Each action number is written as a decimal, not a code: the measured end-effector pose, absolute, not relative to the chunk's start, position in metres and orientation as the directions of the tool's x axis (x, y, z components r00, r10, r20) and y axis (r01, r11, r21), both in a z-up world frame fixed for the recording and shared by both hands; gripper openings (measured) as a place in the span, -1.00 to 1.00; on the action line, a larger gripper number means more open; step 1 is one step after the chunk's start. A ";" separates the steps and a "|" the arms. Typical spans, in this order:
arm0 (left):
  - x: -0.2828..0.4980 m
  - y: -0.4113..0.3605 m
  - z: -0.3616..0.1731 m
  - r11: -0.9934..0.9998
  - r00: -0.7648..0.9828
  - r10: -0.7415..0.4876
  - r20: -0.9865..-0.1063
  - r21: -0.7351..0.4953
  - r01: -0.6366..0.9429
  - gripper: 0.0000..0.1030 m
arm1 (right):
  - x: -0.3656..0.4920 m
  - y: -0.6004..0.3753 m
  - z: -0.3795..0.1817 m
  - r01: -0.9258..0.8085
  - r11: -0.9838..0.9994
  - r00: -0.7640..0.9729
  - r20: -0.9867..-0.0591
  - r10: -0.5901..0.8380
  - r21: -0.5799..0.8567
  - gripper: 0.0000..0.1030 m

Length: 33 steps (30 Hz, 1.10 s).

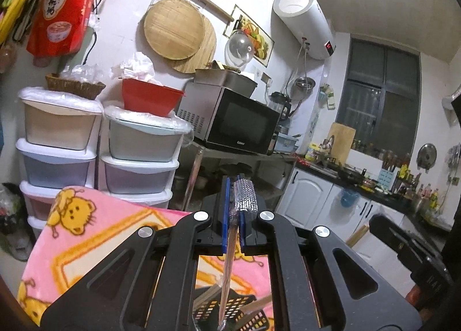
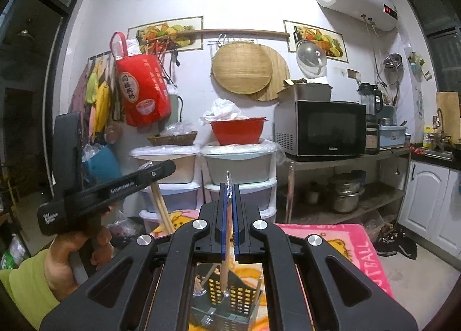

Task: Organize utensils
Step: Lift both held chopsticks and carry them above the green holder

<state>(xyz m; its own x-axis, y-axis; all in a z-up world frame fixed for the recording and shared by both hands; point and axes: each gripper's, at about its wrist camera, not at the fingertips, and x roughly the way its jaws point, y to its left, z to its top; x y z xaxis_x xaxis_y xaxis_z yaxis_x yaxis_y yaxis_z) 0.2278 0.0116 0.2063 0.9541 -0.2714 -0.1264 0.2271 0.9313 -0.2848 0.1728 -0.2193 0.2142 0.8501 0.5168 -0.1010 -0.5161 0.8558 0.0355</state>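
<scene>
left gripper [image 1: 234,204] clamped on wrapped chopsticks [image 1: 230,244] | right gripper [image 2: 229,201] clamped on wrapped chopsticks too | perforated utensil holder [image 2: 227,293] below, on pink blanket [image 2: 345,241]

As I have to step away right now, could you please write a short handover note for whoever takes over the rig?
Left gripper: fingers shut on wrapped wooden chopsticks, held up above the pink blanket.
Right gripper: fingers shut on a wrapped wooden stick, whose lower end hangs over the perforated utensil holder.
Holder: it stands on the blanket below both grippers, and a few wooden pieces lean inside.
Done: both items are lifted.
Left: probably lower each into the holder and release. I cannot see any further utensils from here.
</scene>
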 end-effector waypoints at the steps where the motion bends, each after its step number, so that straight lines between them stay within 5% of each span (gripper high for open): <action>1: 0.229 0.010 0.203 0.934 0.955 -0.267 -0.130 -0.279 0.223 -0.95 | 0.175 -0.219 0.212 -0.515 0.856 0.850 -0.106 0.516 0.037 -0.94; 33: 0.259 -0.007 0.112 0.956 0.906 -0.261 -0.333 -0.220 0.195 -0.95 | 0.222 -0.218 0.136 -0.479 0.866 0.817 -0.286 0.500 0.144 -0.89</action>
